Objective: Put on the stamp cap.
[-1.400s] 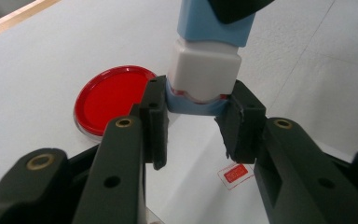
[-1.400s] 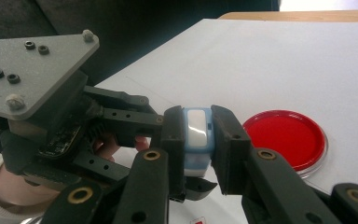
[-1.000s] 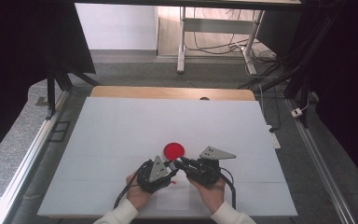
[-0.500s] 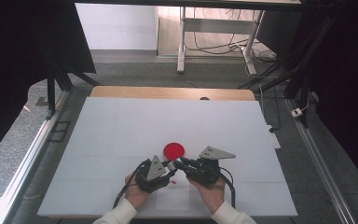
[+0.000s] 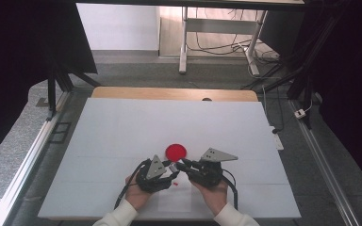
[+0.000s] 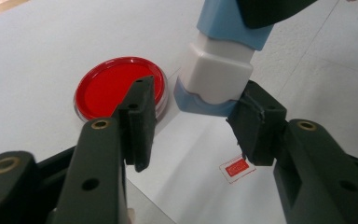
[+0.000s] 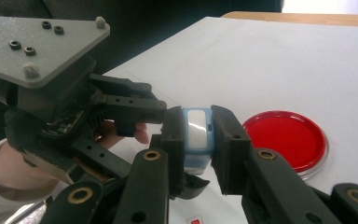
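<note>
Right now the blue-and-white stamp [image 7: 196, 135] sits pinched between the 2 black jaws of the right gripper [image 7: 196, 140], their flat pads pressed on its opposite sides, held above the sheet of white paper [image 6: 200, 158] near the table's front edge. Seen in the left gripper view, the stamp [image 6: 219, 70] hangs base down, with a pale blue upper body, a white squared midsection with rounded corners and a blue wavy-edged foot just over the paper. The left gripper [image 6: 193, 123] has its jaws parted and they have just been opening; the stamp's foot lies between and slightly beyond the 2 tips, the right-hand tip just beside the foot, the other clear of it, neither pad pressing. On the paper below is a small red rectangular stamped mark [image 6: 235, 167]. Just beyond the grippers lies a round ink pad [image 5: 176, 151], a shallow clear-rimmed dish with a glossy red face, close beside the stamp. In the high view the left gripper [image 5: 173, 175] and right gripper [image 5: 181, 165] meet tip to tip near the front middle of the white table [image 5: 122, 127], whose smooth matte top stretches wide to the left, right and far side, ending in a wooden strip at the back.
</note>
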`<control>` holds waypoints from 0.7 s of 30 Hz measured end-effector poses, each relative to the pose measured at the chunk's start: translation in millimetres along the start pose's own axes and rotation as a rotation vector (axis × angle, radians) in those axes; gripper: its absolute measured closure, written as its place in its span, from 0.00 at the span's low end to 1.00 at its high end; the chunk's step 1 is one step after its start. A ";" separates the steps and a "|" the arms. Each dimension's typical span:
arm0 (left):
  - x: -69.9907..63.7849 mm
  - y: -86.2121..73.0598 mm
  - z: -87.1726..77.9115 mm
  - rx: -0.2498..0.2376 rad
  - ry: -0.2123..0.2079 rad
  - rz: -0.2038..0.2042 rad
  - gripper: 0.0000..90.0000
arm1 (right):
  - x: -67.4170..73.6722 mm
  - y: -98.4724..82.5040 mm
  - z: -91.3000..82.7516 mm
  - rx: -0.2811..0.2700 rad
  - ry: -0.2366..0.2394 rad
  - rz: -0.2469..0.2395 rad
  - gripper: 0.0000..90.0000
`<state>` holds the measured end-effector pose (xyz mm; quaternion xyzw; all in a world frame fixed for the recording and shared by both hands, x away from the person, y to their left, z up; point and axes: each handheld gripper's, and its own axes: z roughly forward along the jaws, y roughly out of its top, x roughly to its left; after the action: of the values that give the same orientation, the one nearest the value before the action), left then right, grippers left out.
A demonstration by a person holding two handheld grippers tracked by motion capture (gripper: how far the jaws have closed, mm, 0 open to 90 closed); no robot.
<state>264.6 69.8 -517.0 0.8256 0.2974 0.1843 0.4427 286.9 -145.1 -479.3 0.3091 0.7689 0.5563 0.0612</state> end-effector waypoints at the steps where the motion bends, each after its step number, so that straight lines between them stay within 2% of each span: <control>1: 0.5 0.0 -0.4 0.000 0.001 0.000 0.55 | -0.3 0.3 -0.6 -0.001 -0.006 -0.003 0.83; 8: 3.2 0.4 -1.7 0.004 -0.028 -0.035 0.46 | -4.0 1.7 -3.5 -0.009 -0.017 -0.004 0.83; 13: 4.5 1.2 -3.2 0.026 -0.057 -0.042 0.38 | -5.4 2.8 -5.3 -0.014 -0.021 -0.004 0.83; 21: 12.0 -0.9 -18.7 0.019 -0.046 -0.063 0.31 | -7.7 5.3 -8.9 -0.021 -0.034 -0.019 0.83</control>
<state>262.7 89.7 -507.2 0.8240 0.3149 0.1485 0.4471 291.3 -155.5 -473.1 0.3107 0.7648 0.5584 0.0827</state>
